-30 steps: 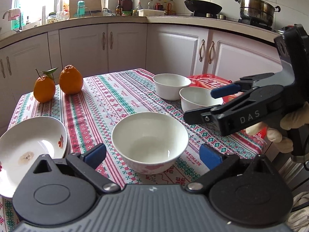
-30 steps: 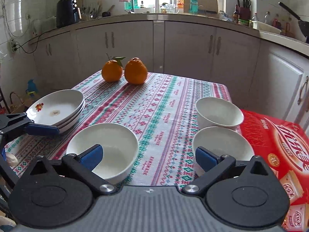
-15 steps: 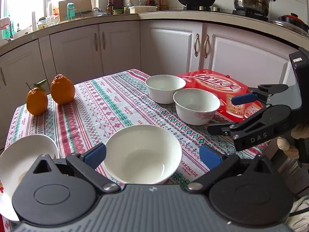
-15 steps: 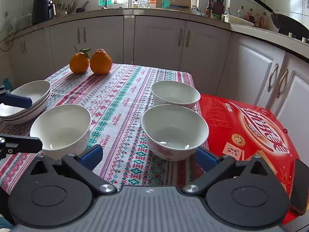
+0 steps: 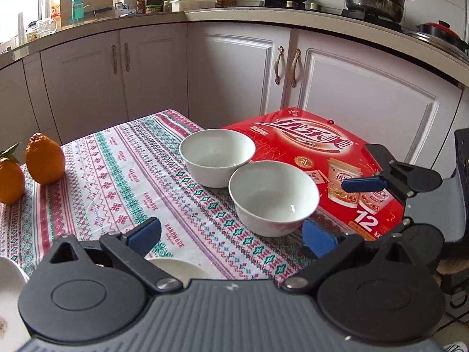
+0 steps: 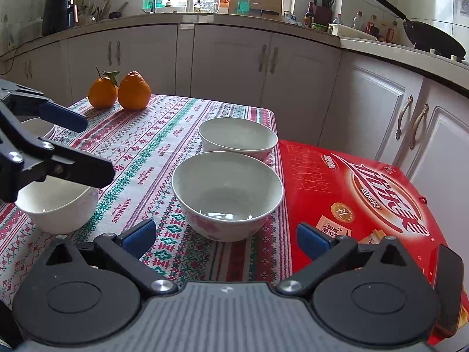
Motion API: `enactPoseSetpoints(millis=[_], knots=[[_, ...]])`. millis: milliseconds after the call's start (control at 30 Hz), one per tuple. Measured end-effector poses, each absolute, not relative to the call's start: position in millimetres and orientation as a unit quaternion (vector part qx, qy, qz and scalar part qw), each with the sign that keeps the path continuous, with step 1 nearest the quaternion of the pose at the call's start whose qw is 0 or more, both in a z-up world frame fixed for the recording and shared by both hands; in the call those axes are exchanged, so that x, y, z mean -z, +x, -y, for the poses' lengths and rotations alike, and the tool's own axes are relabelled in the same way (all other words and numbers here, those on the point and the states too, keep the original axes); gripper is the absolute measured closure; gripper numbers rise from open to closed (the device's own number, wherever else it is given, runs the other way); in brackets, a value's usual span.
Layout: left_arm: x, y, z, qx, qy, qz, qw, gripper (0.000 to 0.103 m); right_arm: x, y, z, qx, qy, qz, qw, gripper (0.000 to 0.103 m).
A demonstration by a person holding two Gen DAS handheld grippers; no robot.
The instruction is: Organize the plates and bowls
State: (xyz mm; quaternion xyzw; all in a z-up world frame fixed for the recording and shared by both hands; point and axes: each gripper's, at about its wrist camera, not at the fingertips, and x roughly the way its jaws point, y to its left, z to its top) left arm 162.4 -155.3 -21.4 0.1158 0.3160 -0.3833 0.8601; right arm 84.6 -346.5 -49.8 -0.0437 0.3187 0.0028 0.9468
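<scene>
Three white bowls stood on the table: one [image 6: 238,135] nearest the far edge, a second [image 6: 227,193] just in front of it, and a third [image 6: 57,205] toward the left edge, partly hidden behind a claw. Two oranges sat side by side at the far left corner, one with a leaf [image 6: 102,92] and one without [image 6: 134,90]. One red box [image 6: 366,193] lay along the right edge. A sliver of white plate [image 5: 8,299] showed at the near left edge; how many were stacked there could not be told.
</scene>
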Motion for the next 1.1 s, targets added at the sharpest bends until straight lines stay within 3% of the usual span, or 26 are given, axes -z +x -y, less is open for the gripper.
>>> enactPoseSetpoints(millis=[467, 733, 967, 1100], knots=[[40.8, 214.4, 217.5, 0.418, 0.122, -0.36, 0.825, 0.001, 65.6, 109.9, 360.8, -0.047, -0.057, -0.323, 0.944, 0.0], [53.6, 234.7, 233.4, 0.413, 0.134, -0.389, 0.813, 0.013, 67.9, 119.2, 361.1, -0.07, -0.058, -0.315, 0.945, 0.0], [55.5, 239.2, 242.0, 0.416, 0.149, -0.389, 0.808, 0.014, 69.5, 120.9, 363.1, -0.08, -0.062, -0.315, 0.944, 0.001], [58.1, 241.5, 246.9, 0.425, 0.146, -0.401, 0.798, 0.031, 69.1, 120.3, 365.1, -0.081, -0.06, -0.313, 0.944, 0.002]])
